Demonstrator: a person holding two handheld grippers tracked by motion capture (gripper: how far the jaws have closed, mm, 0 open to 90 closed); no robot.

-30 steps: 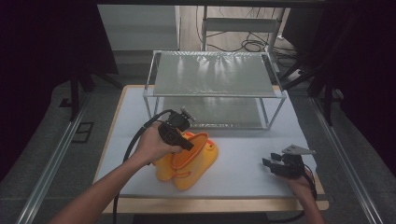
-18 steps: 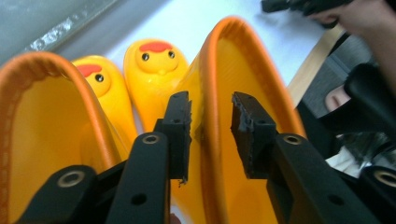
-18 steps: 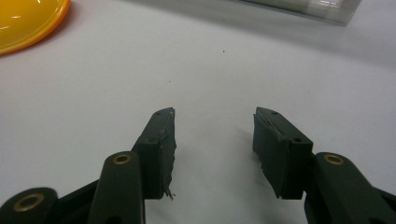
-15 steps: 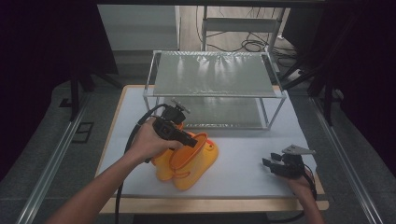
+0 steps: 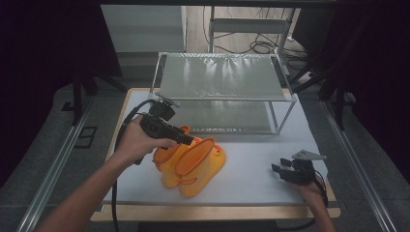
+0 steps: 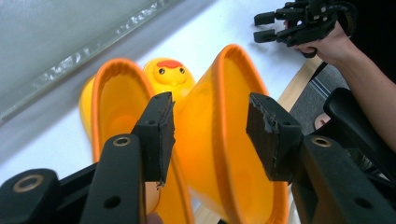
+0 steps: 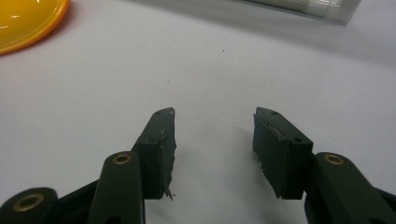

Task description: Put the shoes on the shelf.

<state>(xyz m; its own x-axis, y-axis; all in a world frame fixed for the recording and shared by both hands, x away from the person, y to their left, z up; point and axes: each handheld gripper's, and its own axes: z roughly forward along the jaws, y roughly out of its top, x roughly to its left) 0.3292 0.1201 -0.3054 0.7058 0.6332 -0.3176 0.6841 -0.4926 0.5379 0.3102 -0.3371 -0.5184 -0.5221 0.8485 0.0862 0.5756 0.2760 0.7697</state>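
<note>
- On the white table top (image 5: 251,159), in front of a two-tier metal wire shelf (image 5: 222,77), a pair of small yellow rubber boots (image 5: 193,164) is set upright, side by side and touching; a duck face is seen on one toe in the left gripper view.
- The left gripper (image 6: 210,135) is held just above the boot openings, its jaws wide apart and nothing between them — the near rim of the right-hand boot (image 6: 238,140) lies in the gap.
- The right gripper (image 7: 215,140) is rested low over bare table near the right edge, well apart from the boots, jaws wide and empty.
- The step in hand is judged to be a grasp of the two adjoining shaft walls.
- For a sound grip, one jaw is best lowered inside each boot and both walls pinched together well below the rims, since soft rubber may fold or slip.
</note>
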